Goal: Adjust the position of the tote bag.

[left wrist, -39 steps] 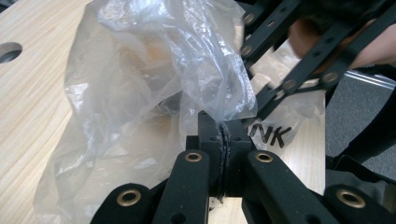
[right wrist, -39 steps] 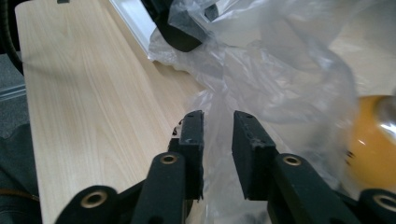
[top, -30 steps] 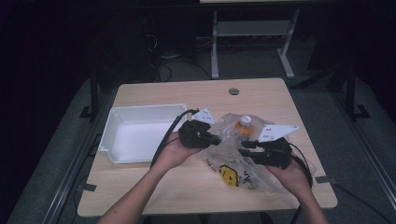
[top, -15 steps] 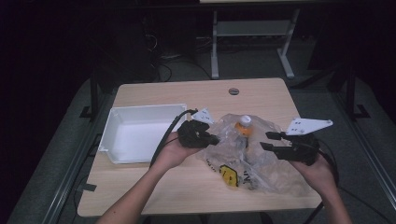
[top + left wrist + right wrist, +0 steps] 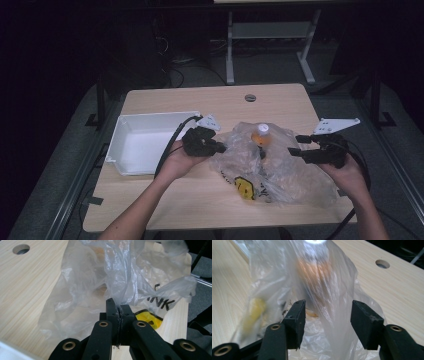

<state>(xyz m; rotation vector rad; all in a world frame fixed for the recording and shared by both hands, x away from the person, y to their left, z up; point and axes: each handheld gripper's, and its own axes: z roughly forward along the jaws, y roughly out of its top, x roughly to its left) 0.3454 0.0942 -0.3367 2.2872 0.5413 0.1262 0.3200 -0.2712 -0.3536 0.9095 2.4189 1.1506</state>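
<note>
Your left gripper [image 5: 218,147] is clenched on a fold of the crumpled clear plastic bag [image 5: 272,167]; in the left gripper view the film [image 5: 117,285] rises bunched from between the closed jaws [image 5: 119,312]. That hold has not moved over the last second.

What has changed is your right gripper [image 5: 299,145]. A second ago it sat low against the bag near the middle of the light wooden table [image 5: 200,197]; now it has drawn back to the right edge of the bag and lifted clear, jaws standing apart with nothing between them. In the right gripper view the open jaws [image 5: 327,315] frame the bag [image 5: 329,290] and the blurred orange bottle with a white cap [image 5: 315,267] inside it.

The bottle [image 5: 261,136] stands upright within the bag, near its far side, between your two grippers. The bag itself lies spread on the table, its yellow print [image 5: 244,186] toward you, just right of the white rectangular plastic tray [image 5: 125,135].

So the right side has let go and reset; it looks lined up on the bottle. With the left pinning the film, your next close probably has to take the bottle through the plastic or find the bag's mouth, and thin film may slip or drag along.
</note>
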